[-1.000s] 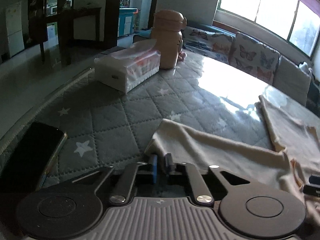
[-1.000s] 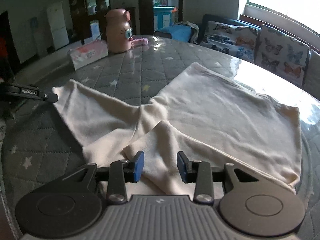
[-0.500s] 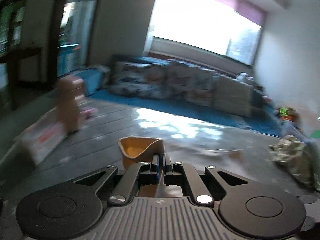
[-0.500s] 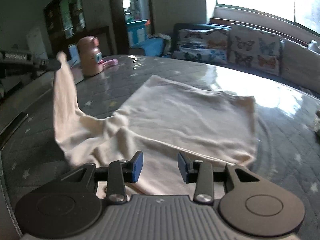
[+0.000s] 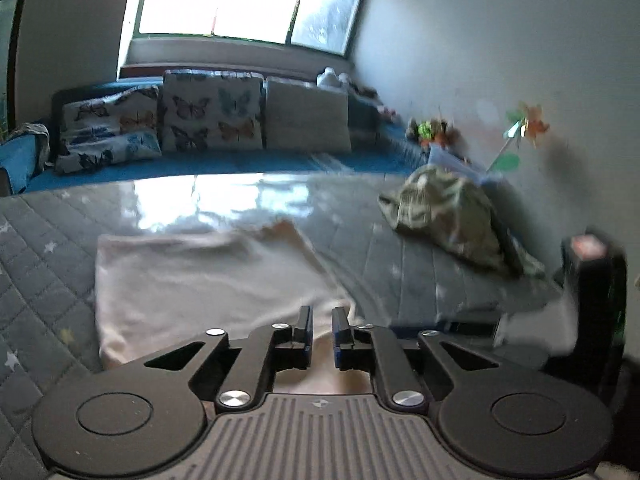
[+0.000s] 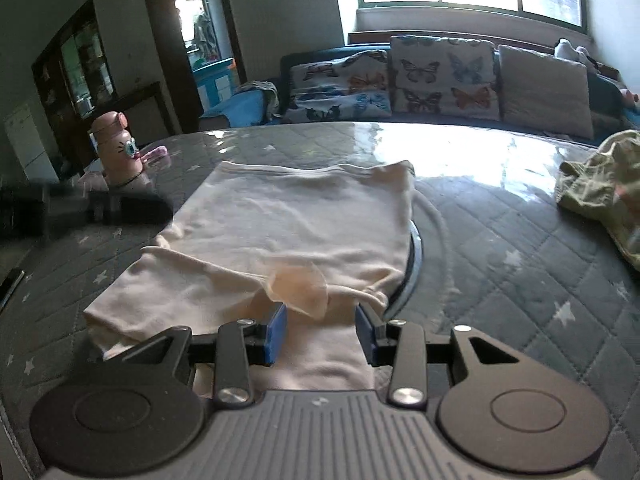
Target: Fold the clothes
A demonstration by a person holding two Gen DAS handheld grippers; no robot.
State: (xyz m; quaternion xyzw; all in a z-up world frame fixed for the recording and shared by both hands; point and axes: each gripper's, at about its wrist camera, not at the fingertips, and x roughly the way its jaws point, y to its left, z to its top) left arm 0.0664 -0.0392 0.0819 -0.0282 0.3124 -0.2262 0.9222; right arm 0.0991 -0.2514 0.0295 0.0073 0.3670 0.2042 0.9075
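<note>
A cream garment (image 6: pixel 288 224) lies on the grey quilted table (image 6: pixel 500 232), one side folded over onto its body. It also shows in the left wrist view (image 5: pixel 200 280). My left gripper (image 5: pixel 321 330) hovers over the garment's near edge with its jaws a little apart and nothing between them. My right gripper (image 6: pixel 321 334) is open over the near part of the garment, a folded sleeve end (image 6: pixel 298 286) just ahead of its fingers. The right gripper's body (image 5: pixel 592 300) shows at the right of the left wrist view.
A crumpled green garment (image 6: pixel 600 184) lies at the table's right; it also shows in the left wrist view (image 5: pixel 448 212). A pink bottle (image 6: pixel 118 146) stands at the far left. A sofa with butterfly cushions (image 6: pixel 436 76) is behind the table.
My left gripper carried the sleeve up and across to the right, laid it over the garment and opened. The right gripper stayed open and shifted slightly forward.
</note>
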